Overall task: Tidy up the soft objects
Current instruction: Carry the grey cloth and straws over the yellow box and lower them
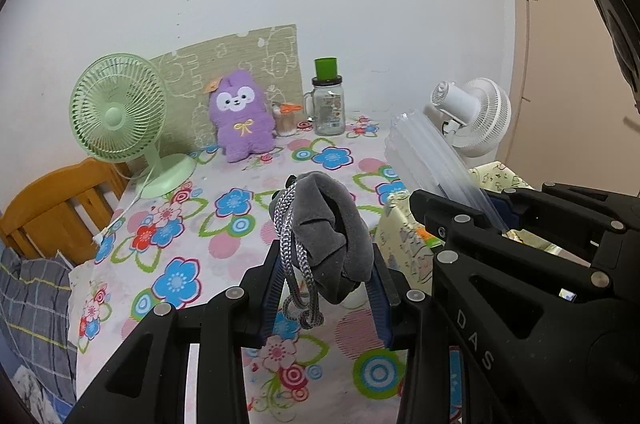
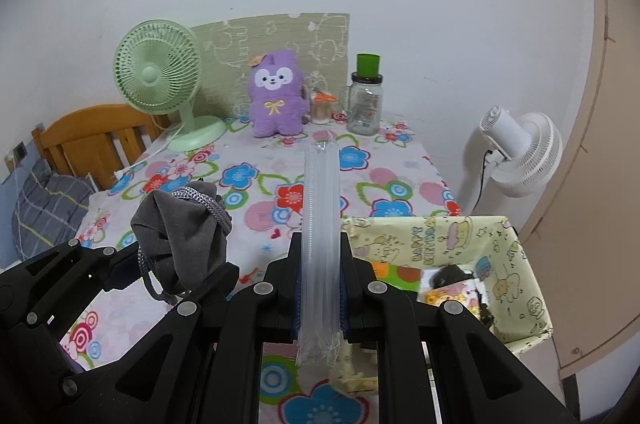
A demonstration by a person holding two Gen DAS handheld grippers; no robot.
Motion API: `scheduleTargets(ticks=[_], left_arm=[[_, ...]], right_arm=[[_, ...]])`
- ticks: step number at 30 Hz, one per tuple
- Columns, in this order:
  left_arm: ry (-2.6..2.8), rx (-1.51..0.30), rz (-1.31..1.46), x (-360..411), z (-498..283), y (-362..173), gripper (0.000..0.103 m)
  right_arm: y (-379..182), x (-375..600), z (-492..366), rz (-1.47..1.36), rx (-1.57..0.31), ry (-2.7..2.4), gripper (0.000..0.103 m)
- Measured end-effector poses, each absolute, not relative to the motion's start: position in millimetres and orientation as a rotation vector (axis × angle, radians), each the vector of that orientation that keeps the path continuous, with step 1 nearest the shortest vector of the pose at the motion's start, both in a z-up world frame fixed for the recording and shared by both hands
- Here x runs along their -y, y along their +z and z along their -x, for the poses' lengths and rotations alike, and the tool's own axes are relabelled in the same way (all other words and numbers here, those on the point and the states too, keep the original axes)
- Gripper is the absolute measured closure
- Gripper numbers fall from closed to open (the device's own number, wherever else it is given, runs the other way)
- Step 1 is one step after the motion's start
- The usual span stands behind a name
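The left gripper [image 1: 326,276] is clamped on a grey drawstring pouch [image 1: 332,224], its braided cord [image 1: 298,264] hanging in loops between the blue pads — held up above the flowered tablecloth [image 1: 180,280]. The right gripper [image 2: 320,288] is closed tight on a clear plastic sleeve of straws [image 2: 322,224] (upright, leaning toward the far wall). To the right of it stands a yellow cartoon-print box [image 2: 500,244], open, with small items inside. At the table's back sit a purple plush toy [image 2: 276,96], a green fan [image 2: 158,72] and a glass jar [image 2: 364,104].
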State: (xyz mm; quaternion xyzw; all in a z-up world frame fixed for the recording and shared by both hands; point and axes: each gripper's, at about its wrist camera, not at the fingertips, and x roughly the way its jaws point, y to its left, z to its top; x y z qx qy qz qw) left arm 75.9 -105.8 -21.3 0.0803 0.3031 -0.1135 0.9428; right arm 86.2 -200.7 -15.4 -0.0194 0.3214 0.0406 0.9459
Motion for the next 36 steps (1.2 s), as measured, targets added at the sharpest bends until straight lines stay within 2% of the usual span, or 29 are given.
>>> scheduleTargets(ticks=[36], left_arm=[[-0.379,-0.657,-0.237,222.1,-110.5,-44.1,0.061]], right_arm=[[-44.2,320.7,-108.6,-0.043,-0.709,-0.099,0.086]])
